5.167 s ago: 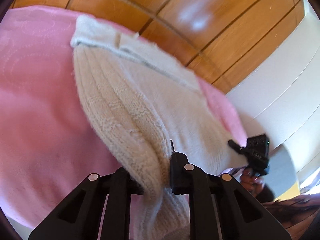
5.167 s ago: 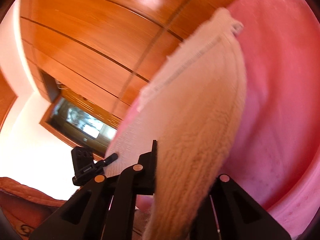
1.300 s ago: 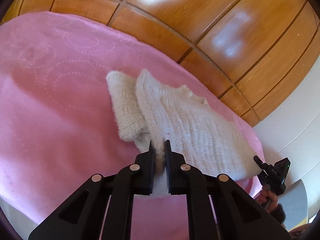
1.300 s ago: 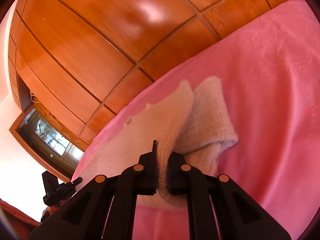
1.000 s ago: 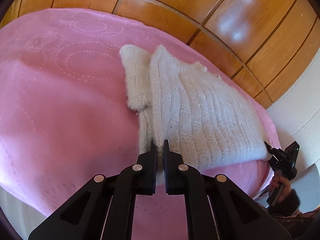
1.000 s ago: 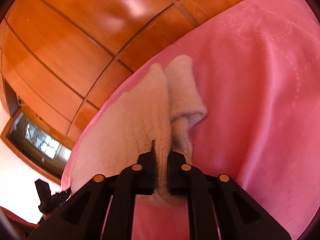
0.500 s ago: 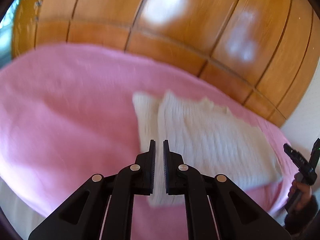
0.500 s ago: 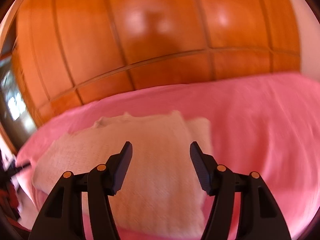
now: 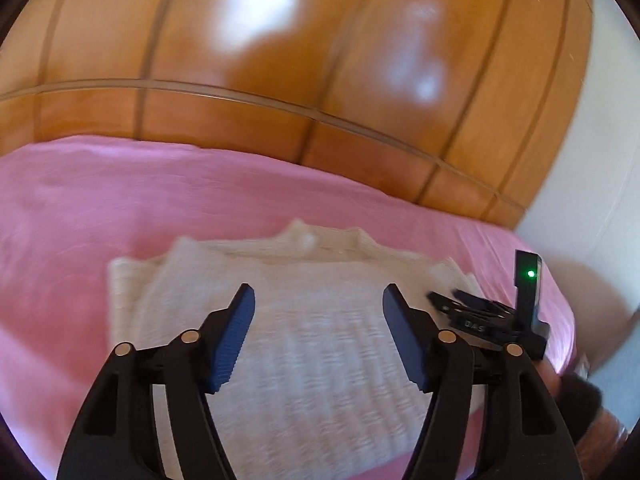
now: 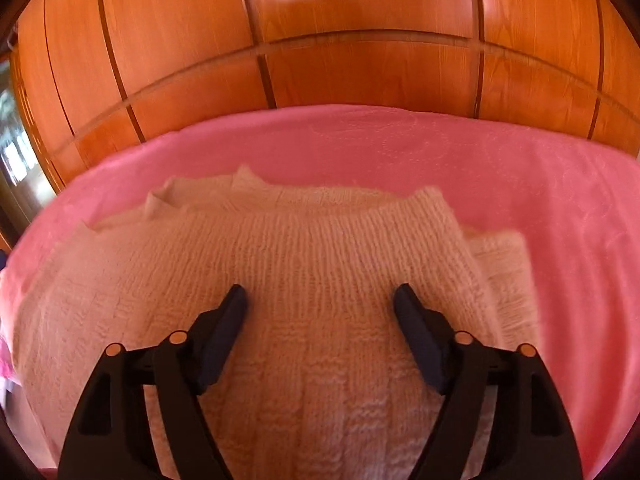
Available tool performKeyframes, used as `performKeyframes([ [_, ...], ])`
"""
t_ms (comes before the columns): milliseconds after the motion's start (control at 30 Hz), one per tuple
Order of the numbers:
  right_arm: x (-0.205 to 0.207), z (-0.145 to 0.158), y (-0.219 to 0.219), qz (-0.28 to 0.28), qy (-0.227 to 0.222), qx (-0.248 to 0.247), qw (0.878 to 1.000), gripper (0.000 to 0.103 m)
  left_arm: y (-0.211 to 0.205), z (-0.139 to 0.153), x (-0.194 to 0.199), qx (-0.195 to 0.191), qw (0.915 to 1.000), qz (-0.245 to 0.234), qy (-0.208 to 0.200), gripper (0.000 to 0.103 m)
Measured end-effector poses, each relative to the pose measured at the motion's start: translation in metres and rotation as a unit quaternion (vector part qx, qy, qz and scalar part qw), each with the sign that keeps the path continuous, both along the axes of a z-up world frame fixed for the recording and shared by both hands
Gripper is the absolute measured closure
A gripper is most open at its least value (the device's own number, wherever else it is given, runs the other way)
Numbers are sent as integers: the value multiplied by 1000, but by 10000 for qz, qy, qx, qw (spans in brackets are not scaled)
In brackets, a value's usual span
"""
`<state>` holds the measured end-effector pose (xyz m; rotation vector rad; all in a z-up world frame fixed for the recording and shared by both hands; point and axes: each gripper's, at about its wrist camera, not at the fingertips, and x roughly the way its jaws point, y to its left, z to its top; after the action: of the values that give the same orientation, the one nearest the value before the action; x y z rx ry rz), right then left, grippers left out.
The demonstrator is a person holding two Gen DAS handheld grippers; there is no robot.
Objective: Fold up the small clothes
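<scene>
Cream ribbed knit sweater (image 10: 320, 280), folded, lay flat on the pink bedspread (image 10: 520, 168), a folded-under layer sticking out along one side. Left tongs (image 9: 316, 308) spread wide apart, gripping nothing, hung over the middle of the knit. Right tongs (image 10: 320, 304) same deal: splayed wide, nothing between them, above the sweater too. Couldn't tell whether either pair touched the wool. Left view pretty blurry. Glossy orange wood-panelled wardrobe (image 10: 360, 40) right behind the bed, white wall (image 9: 600, 160) off to one side.
</scene>
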<state>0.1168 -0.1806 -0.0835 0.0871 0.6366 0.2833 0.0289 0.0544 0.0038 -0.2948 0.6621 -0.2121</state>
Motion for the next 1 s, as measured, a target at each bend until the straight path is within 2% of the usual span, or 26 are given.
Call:
performKeyframes([
  [33,-2,0,-1,0,-38,50,10000,27,-6,0,5,49,10000,-24,-4,36],
  [67,-4,0,-2,-11,-62,42,10000,26,-15,0,14,126,9999,-90,18,30],
  [200,-7,0,-1,-26,-143,-25,9999,26,-38,-11,50,565,9980,-219,173,28],
  [267,-8,0,-1,-33,-148,-12,9999,25,-45,-29,69,876,9955,-156,336,28],
  [333,-9,0,0,-49,-164,-42,9998,25,-39,-56,88,1188,9905,116,681,28],
  [400,-10,-1,1,-53,-166,-40,9998,24,-24,-80,93,1155,9882,351,942,26],
  [467,-10,-1,0,-37,-162,-13,9999,24,-5,-88,87,638,9932,373,903,26],
  [500,-9,-2,0,-33,-156,8,9999,23,2,-86,83,553,9938,464,850,26],
  [567,-7,-2,-2,-40,-132,46,9999,22,5,-87,77,694,9924,574,840,26],
  [833,-6,-1,1,-89,-165,-47,9998,21,10,-85,60,654,9937,562,709,25],
  [1000,-11,1,2,-257,-216,-107,9994,12,13,-71,47,960,9878,1056,630,22],
])
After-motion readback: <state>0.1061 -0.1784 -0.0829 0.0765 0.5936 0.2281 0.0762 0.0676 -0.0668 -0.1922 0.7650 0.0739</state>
